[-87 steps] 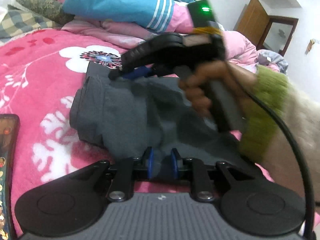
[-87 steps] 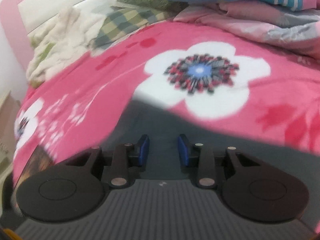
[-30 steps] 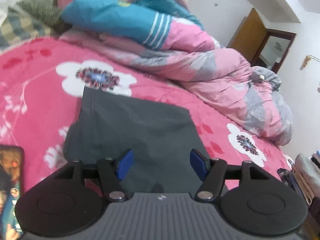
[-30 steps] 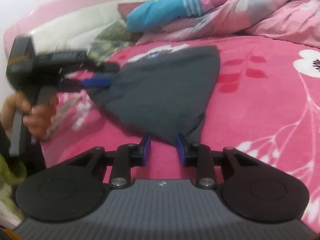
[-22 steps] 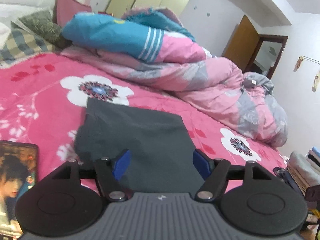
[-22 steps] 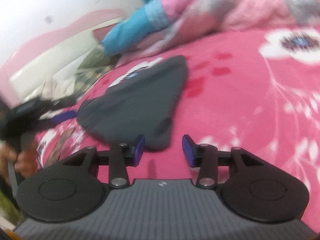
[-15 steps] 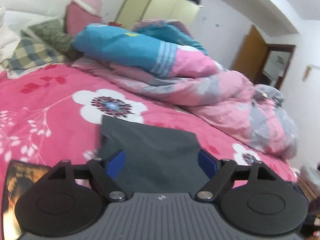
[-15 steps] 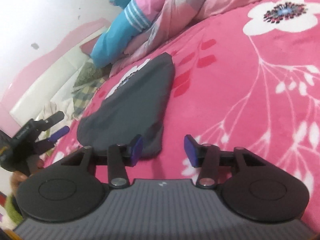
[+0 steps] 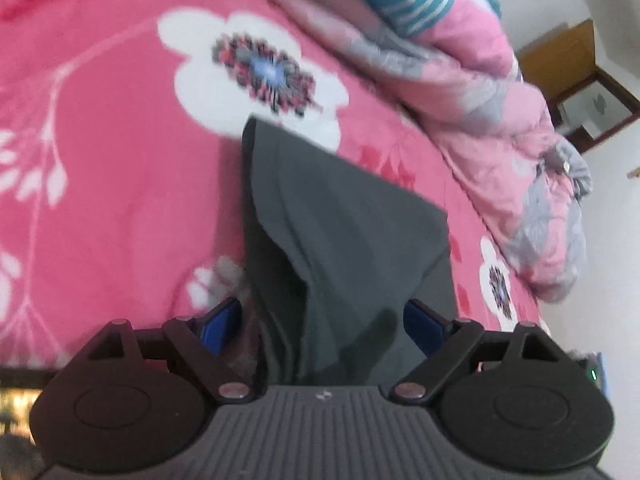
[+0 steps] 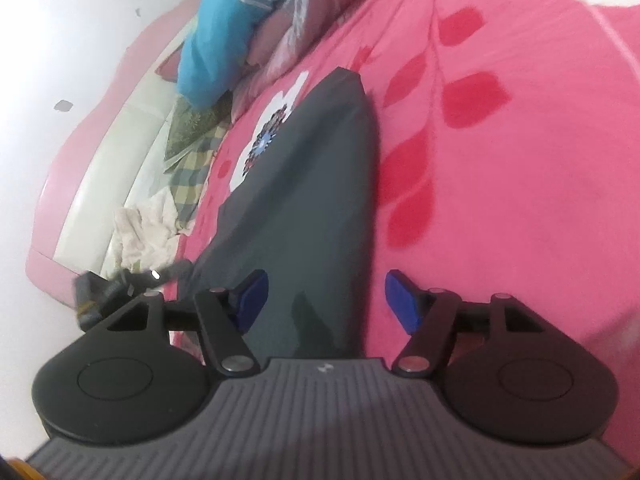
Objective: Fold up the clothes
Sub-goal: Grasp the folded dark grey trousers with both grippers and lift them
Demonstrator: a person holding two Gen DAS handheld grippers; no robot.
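While both claws are swinging back down toward the bed [image 9: 100, 208], the grey garment [image 9: 344, 240] is lying folded flat on it — left claw [image 9: 322, 326] and right claw [image 10: 322, 300] gaping wide, holding nothing — perhaps readying another fold.

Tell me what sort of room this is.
Most likely a bedroom. A pink floral bedspread covers a bed with a padded headboard, a rumpled quilt is heaped along it, and the dark grey garment lies on top.
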